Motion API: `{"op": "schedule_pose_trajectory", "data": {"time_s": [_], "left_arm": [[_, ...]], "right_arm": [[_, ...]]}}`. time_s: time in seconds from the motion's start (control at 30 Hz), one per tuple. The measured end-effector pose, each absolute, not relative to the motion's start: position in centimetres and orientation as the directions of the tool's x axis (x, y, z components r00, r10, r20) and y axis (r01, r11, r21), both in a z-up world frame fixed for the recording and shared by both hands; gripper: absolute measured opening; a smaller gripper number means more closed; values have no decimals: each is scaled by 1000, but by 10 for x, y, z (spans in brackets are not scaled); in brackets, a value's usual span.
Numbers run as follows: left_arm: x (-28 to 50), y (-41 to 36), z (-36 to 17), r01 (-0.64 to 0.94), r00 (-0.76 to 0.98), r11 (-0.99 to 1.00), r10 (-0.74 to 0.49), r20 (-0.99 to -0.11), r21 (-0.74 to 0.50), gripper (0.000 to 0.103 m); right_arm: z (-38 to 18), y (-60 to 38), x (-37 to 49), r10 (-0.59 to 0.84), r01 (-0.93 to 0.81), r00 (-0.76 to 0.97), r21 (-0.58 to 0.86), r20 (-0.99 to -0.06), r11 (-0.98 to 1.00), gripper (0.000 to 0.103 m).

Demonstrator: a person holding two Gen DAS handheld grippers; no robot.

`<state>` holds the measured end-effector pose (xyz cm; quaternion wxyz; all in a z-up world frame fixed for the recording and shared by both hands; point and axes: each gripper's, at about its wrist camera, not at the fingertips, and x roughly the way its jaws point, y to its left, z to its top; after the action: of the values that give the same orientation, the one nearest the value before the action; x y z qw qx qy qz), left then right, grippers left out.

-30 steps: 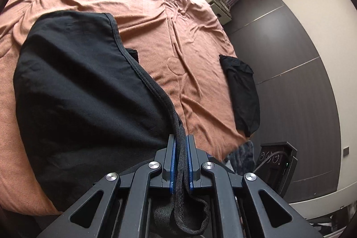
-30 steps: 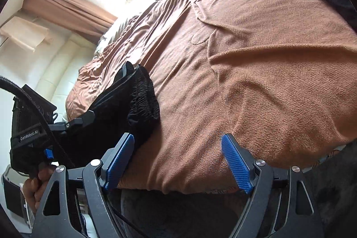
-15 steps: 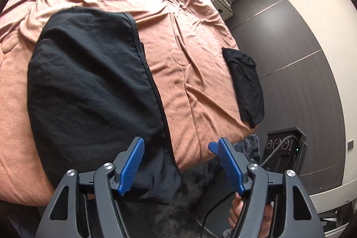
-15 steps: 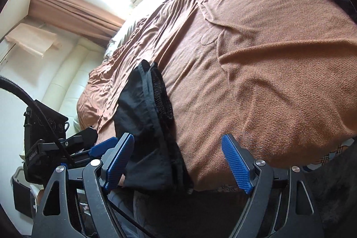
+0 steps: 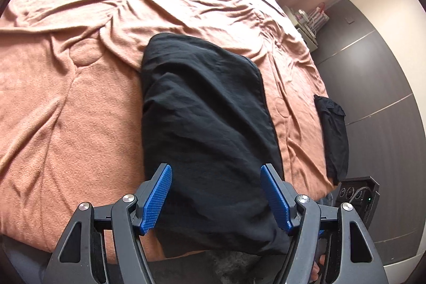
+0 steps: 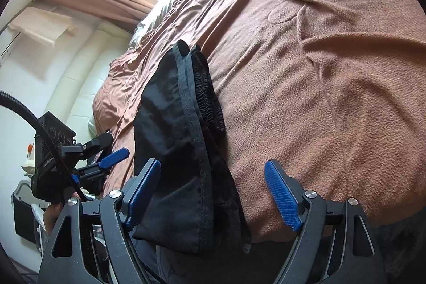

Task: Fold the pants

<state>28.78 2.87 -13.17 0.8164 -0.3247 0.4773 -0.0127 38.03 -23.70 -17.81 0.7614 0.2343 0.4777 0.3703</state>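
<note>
1. The pants (image 5: pixel 207 129) lie as a dark, once-folded slab in the centre of the left wrist view, on the rust-brown bed (image 5: pixel 66 111); their near end hangs over the bed's edge at the bottom of the frame.
2. The left gripper (image 5: pixel 216 197) hovers over that near end, jaws spread wide, holding nothing.
3. The right gripper (image 6: pixel 213 194) is likewise wide open and empty. In its view the pants (image 6: pixel 175 129) run up the middle left, with the hem (image 6: pixel 194 124) and gathered waistband (image 6: pixel 210 95) stacked along the right edge.
4. The next fold probably wants both near corners pinched: take every layer, not just the top hem.
5. Carry the near end toward the far edge level, keeping the edges aligned.
6. A second dark garment (image 5: pixel 334 132) at the right of the left wrist view lies well apart; leave it.
</note>
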Motion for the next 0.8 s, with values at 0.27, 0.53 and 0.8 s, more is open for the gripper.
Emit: {"op": "schedule_pose_trajectory", "data": {"time_s": [0.27,0.53,0.8], "left_arm": [[290,51,-161,-350,512,768,-323,-796,-536,67],[297,46,-177,-362,476,767,-337,-812,-530,59],[296,46,-170,-342,489,768,-347,-801,-542,59]], "right_arm": [[-182,-210,395,793,-378,208,700,-573,606,33],[-177,-214,386,792,-409,210,684,-573,604,2],[-174,-220,374,770,-439,204,646,-605,624,4]]}}
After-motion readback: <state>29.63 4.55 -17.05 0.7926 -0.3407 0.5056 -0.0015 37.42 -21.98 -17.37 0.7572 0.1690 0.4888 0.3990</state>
